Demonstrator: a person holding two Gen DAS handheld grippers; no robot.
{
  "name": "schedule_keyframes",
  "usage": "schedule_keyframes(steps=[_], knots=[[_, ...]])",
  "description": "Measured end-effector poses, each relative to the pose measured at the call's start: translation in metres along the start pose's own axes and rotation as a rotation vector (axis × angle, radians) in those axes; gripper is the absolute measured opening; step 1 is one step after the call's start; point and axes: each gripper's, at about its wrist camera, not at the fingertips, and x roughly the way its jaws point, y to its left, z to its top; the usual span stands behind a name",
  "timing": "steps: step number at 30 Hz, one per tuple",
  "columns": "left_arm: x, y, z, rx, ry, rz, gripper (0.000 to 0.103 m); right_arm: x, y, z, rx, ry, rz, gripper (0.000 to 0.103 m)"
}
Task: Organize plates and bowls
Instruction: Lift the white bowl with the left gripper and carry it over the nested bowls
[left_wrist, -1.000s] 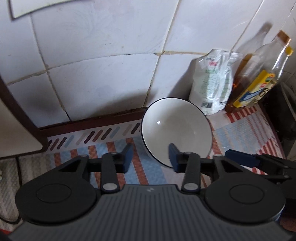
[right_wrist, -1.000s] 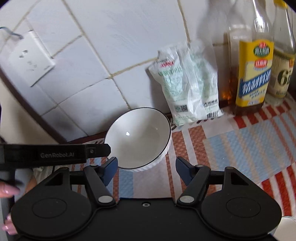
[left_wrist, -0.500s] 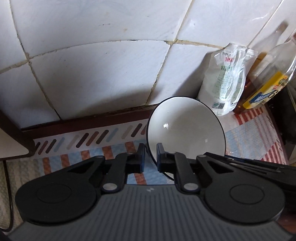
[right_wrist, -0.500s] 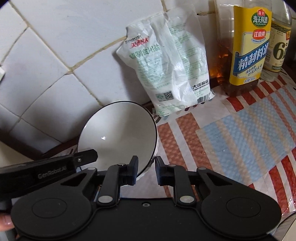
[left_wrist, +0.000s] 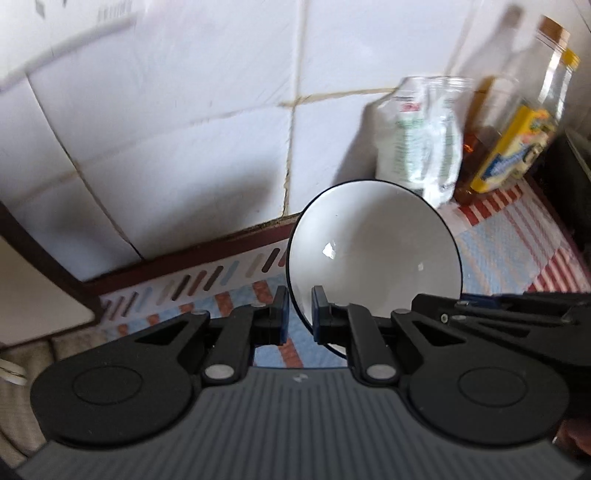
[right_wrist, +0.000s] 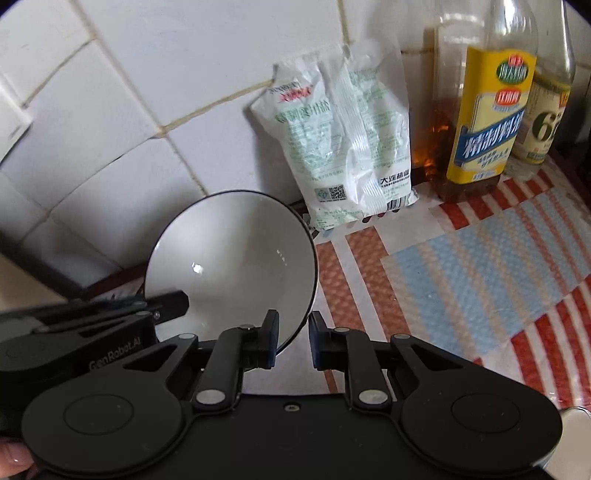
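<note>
The white bowl (right_wrist: 236, 258) with its thin black rim is tipped up off the striped counter (right_wrist: 498, 266), caught between my two grippers in front of the tiled wall (left_wrist: 184, 129). My left gripper (left_wrist: 298, 314) is closed on its rim at about 7 o'clock of the bowl in the left view; my right gripper (right_wrist: 291, 341) pinches the rim at about 5 o'clock in the right view, fingers almost together around the thin edge. I judge it glazed ceramic: stiff, moderately heavy, slick and breakable, so the rim is the only sensible hold, one pad inside and one outside. Two opposite pinches should stop it swinging.

At 1 o'clock a white salt-style bag (right_wrist: 343, 147) leans on the wall; I read "大连甜山" or similar, plus a QR code and barcode. Right of it, a yellow-labelled bottle (right_wrist: 484, 122) reads "精制料酒", and a paler bottle (right_wrist: 543, 118) shows "6". My left gripper's body carries "GenRobot.AI".
</note>
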Motion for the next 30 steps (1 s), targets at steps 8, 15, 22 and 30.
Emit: schedule_keyframes(steps=[8, 15, 22, 30], knots=[[-0.061, -0.022, -0.017, -0.010, -0.044, -0.017, 0.010, -0.057, -0.010, -0.019, -0.020, -0.020, 0.032, 0.021], [-0.109, -0.065, -0.050, -0.061, -0.058, -0.037, 0.011, -0.116, -0.036, -0.052, -0.089, -0.038, 0.074, 0.021], [-0.141, -0.114, -0.078, -0.108, -0.043, -0.034, 0.012, -0.169, -0.074, -0.069, -0.162, -0.043, 0.112, 0.021], [-0.159, -0.164, -0.092, -0.137, -0.048, -0.036, 0.012, -0.203, -0.121, -0.076, -0.197, -0.050, 0.155, 0.022]])
